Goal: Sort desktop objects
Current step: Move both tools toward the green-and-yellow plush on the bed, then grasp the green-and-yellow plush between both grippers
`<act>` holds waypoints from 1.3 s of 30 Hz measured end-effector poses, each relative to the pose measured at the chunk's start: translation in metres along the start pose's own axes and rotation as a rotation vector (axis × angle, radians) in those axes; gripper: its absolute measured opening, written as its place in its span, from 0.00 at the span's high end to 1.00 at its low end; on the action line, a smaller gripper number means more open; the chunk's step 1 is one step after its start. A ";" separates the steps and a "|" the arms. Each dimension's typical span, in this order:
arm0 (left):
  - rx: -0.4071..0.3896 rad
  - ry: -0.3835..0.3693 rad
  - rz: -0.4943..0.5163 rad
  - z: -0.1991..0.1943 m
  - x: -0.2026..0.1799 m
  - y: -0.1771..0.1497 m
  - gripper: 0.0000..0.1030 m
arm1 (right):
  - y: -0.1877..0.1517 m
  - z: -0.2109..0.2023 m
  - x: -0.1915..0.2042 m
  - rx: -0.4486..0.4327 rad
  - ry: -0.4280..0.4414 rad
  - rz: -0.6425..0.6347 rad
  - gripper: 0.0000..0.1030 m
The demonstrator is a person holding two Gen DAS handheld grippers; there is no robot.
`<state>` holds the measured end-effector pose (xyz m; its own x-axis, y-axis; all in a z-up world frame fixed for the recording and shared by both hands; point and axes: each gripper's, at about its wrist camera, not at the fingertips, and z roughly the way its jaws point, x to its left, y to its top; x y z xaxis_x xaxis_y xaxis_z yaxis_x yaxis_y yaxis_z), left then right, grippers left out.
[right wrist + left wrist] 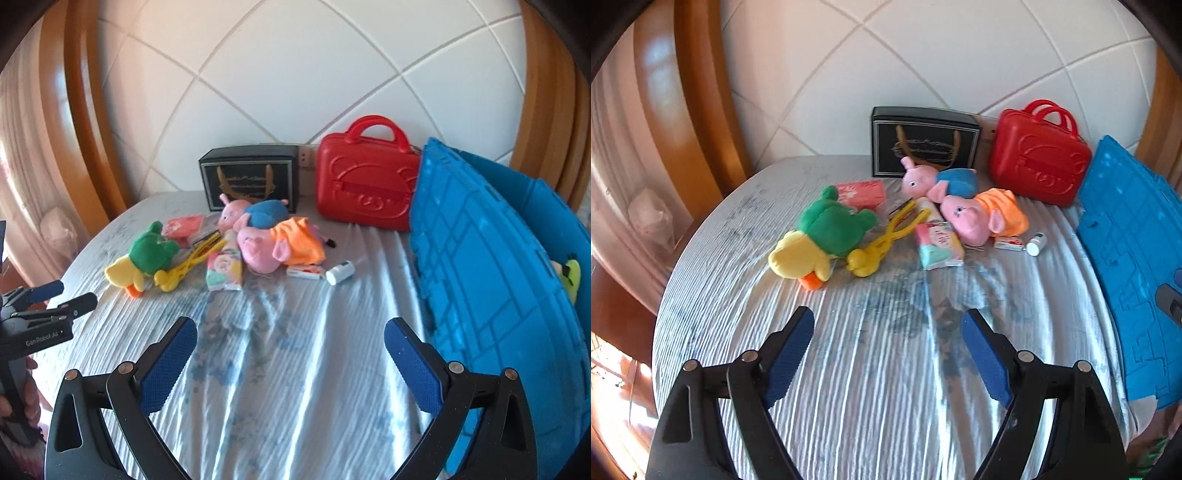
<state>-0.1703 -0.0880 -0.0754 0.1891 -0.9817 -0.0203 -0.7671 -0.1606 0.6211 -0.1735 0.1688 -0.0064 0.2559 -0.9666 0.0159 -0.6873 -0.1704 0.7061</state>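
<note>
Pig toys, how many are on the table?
2. The blue-shirted pig lies before the black box; the orange-shirted pig lies just in front, touching it. Others may be hidden inside the blue bin.

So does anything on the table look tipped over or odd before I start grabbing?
The small white bottle lies on its side right of the toy pile. The blue bin leans tilted. Both pig plushes lie toppled together.

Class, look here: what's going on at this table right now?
A person holds two grippers over a cloth-covered table. The left gripper and right gripper are both open and hold nothing. Plush toys, including a green-and-yellow duck and two pink pigs, lie unsorted. A blue bin at the right already holds one toy.
</note>
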 end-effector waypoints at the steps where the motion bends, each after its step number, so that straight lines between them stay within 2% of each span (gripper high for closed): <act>1: 0.010 0.015 -0.018 0.006 0.011 0.000 0.20 | 0.002 0.008 0.008 0.010 0.017 -0.015 0.00; 10: 0.108 0.098 -0.143 0.067 0.082 0.004 0.20 | 0.023 0.103 0.092 0.132 0.167 -0.161 0.00; 21: 0.173 0.138 -0.215 0.156 0.135 0.030 0.20 | 0.067 0.230 0.171 0.222 0.297 -0.274 0.00; 27: 0.204 0.105 -0.251 0.206 0.150 0.038 0.20 | 0.083 0.290 0.207 0.254 0.373 -0.315 0.00; 35: 0.232 0.064 -0.218 0.255 0.149 0.042 0.20 | 0.089 0.353 0.245 0.303 0.447 -0.346 0.00; 39: 0.210 0.053 -0.200 0.264 0.154 0.049 0.11 | 0.088 0.381 0.256 0.343 0.484 -0.340 0.00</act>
<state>-0.3407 -0.2734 -0.2544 0.3766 -0.9228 -0.0816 -0.8207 -0.3731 0.4327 -0.4276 -0.1662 -0.2104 0.7164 -0.6671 0.2041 -0.6706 -0.5778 0.4652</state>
